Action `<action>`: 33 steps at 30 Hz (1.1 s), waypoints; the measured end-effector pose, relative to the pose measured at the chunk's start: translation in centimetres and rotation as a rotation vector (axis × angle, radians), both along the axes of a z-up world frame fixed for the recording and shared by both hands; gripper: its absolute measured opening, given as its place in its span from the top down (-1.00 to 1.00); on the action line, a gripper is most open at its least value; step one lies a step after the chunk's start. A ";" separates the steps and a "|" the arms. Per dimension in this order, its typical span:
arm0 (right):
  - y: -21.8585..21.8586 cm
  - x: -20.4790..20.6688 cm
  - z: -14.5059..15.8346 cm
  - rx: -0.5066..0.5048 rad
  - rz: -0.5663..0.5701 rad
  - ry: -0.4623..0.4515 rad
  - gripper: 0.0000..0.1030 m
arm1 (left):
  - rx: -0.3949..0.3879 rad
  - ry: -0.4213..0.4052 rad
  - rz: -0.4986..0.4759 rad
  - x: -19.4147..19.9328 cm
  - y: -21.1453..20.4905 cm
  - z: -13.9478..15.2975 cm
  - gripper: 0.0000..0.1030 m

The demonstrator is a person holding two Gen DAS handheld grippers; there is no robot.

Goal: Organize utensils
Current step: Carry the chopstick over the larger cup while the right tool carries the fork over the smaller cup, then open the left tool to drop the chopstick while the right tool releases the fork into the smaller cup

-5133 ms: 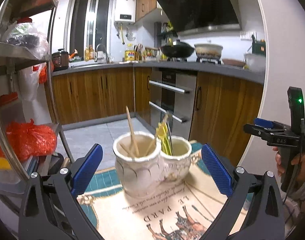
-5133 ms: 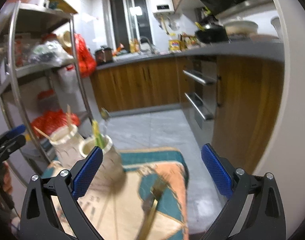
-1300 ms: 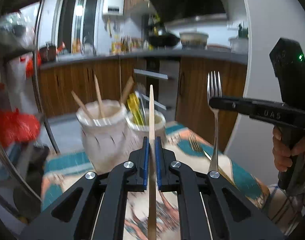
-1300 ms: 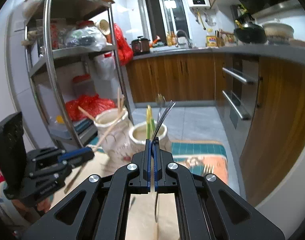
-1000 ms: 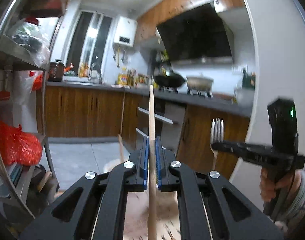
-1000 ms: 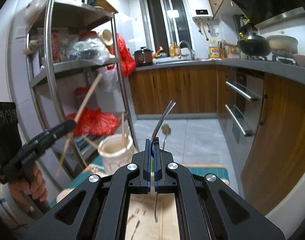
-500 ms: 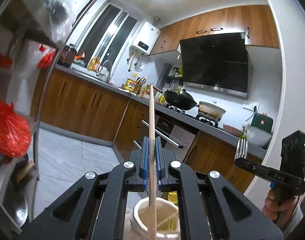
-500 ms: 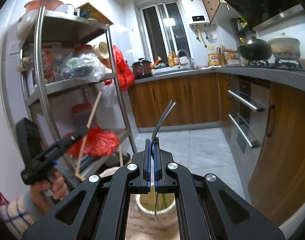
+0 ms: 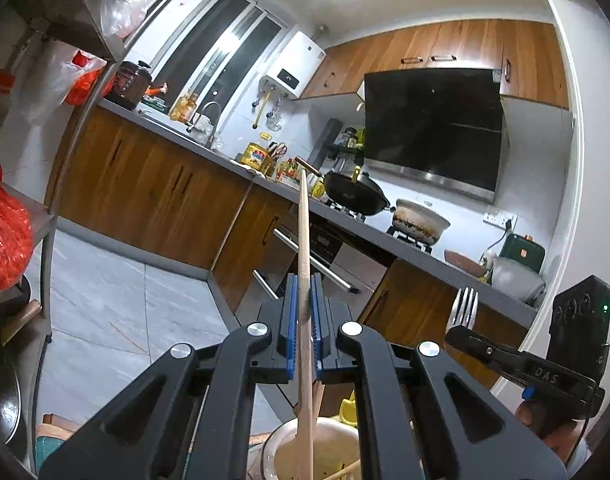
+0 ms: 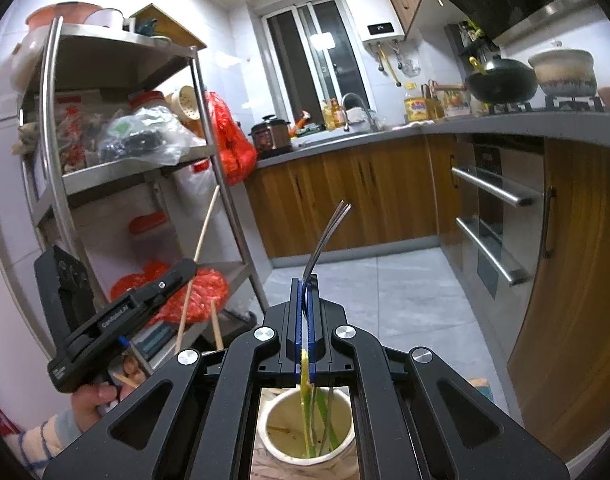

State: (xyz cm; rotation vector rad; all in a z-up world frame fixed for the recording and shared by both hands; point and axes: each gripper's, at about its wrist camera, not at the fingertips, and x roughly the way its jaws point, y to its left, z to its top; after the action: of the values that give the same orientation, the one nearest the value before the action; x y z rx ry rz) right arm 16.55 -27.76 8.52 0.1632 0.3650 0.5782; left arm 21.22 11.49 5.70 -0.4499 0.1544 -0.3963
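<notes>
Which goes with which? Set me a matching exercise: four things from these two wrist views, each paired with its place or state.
Things:
1. chopstick
2. fork
3. black wok
4. red bag

Places or states:
A. on the stove
B. on the metal shelf
C. clamped in the right gripper
D. clamped in the left gripper

Pairs: 1-D, 2-C, 3-A, 4-B
</notes>
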 end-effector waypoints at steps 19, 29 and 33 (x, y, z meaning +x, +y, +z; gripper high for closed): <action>0.7 0.0 -4.2 -0.018 0.043 0.082 0.94 | 0.355 0.047 0.012 -3.7 -1.6 0.8 0.88; 0.4 1.1 -5.9 -0.016 0.024 0.156 0.94 | 0.412 0.103 0.016 -4.4 -2.2 1.4 0.88; 0.3 1.6 -6.3 -0.017 0.015 0.176 0.94 | 0.406 0.113 0.029 -4.3 -2.1 1.7 0.88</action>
State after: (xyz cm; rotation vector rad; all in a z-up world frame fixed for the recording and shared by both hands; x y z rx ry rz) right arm 18.18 -27.49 2.26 0.1957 0.5425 0.5770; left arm 16.96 9.40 7.42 -0.0738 0.3305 -0.3013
